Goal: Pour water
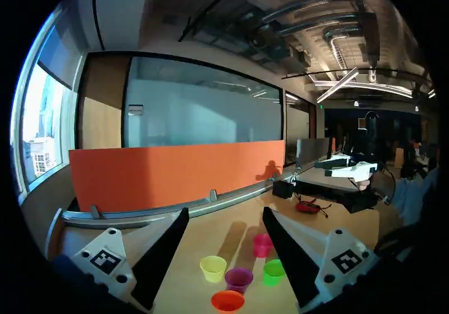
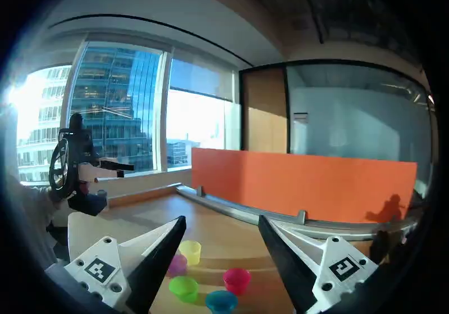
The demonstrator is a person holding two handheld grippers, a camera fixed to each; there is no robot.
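Left gripper (image 1: 224, 210) fingers spread, empty, above coloured cups (image 1: 239, 279) on wooden table (image 1: 224, 230); right gripper (image 2: 221, 218) fingers likewise spread, empty, over cups

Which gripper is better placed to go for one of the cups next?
Left, narrowly. The left gripper is open with the purple cup roughly centred between its fingers. The right gripper, also open, sees the cluster offset toward one finger, which partly hides that purple cup.

Left gripper view: five cups (image 1: 238, 279) — yellow (image 1: 213, 268), purple, orange (image 1: 227, 301), pink (image 1: 262, 245), green (image 1: 274, 271), one each.
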